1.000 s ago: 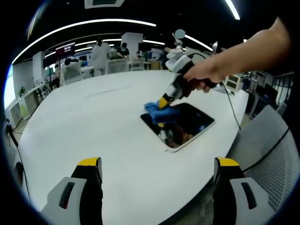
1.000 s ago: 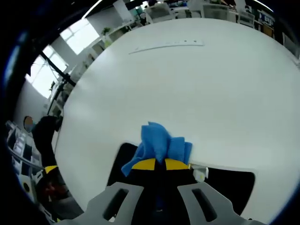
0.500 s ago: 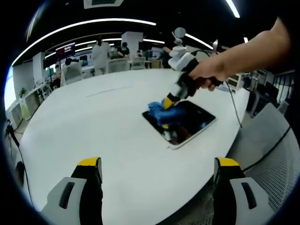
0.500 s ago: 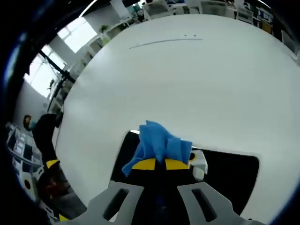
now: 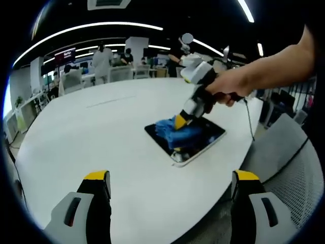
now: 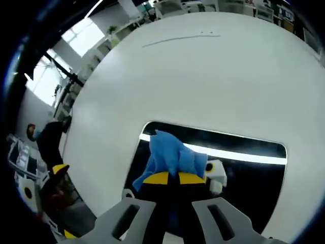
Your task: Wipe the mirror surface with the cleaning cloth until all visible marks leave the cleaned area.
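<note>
In the left gripper view, the left gripper (image 5: 168, 190) is held low over the near edge of the white bench (image 5: 76, 137), its yellow-tipped fingers (image 5: 96, 177) spread wide apart with nothing between them. Farther right, near the bench's right edge, the mirror (image 5: 205, 138) is seen lying flat, dark and reflective. The blue cleaning cloth (image 5: 175, 133) is pressed onto the mirror's left part by the right gripper (image 5: 180, 122), which is held from the right by a person's hand (image 5: 228, 87).

In the right gripper view, the bench (image 6: 203, 76) is seen stretching far beyond the mirror (image 6: 254, 168), in which a bright strip of ceiling light is reflected. The cleaning cloth (image 6: 170, 155) is bunched on the left half of the mirror, and the right gripper (image 6: 170, 178) has its fingers (image 6: 157, 178) closed tight on the cloth's near end.
</note>
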The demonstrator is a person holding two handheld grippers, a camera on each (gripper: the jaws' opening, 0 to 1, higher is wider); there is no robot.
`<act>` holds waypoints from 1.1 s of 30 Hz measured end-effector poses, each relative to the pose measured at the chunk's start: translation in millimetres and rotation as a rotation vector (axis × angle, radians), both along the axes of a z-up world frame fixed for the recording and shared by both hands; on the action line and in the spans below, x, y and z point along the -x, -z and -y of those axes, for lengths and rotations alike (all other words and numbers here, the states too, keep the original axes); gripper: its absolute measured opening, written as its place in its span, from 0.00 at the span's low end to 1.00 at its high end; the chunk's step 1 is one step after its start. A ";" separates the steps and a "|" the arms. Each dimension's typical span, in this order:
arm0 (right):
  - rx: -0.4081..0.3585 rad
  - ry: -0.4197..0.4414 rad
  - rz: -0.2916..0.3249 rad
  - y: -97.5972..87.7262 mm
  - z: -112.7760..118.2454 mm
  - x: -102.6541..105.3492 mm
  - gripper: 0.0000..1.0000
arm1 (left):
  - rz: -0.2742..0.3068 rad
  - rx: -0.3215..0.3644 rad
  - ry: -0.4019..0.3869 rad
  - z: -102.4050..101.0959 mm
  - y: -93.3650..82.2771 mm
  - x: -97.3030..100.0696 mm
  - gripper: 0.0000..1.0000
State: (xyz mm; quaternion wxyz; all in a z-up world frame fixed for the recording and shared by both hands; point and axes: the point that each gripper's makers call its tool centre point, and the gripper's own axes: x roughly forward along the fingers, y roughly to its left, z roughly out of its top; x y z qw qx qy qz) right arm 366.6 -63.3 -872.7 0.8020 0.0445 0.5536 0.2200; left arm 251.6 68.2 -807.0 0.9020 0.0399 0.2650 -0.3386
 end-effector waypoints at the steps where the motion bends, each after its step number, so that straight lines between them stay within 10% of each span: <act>1: -0.008 0.004 -0.004 -0.6 0.1 5.5 0.00 | 0.004 -0.005 0.001 -0.2 -0.2 0.0 0.99; 33: -0.094 0.032 -0.027 -3.8 -3.8 69.9 0.00 | 0.001 -0.012 -0.035 -3.8 -0.4 -1.5 0.99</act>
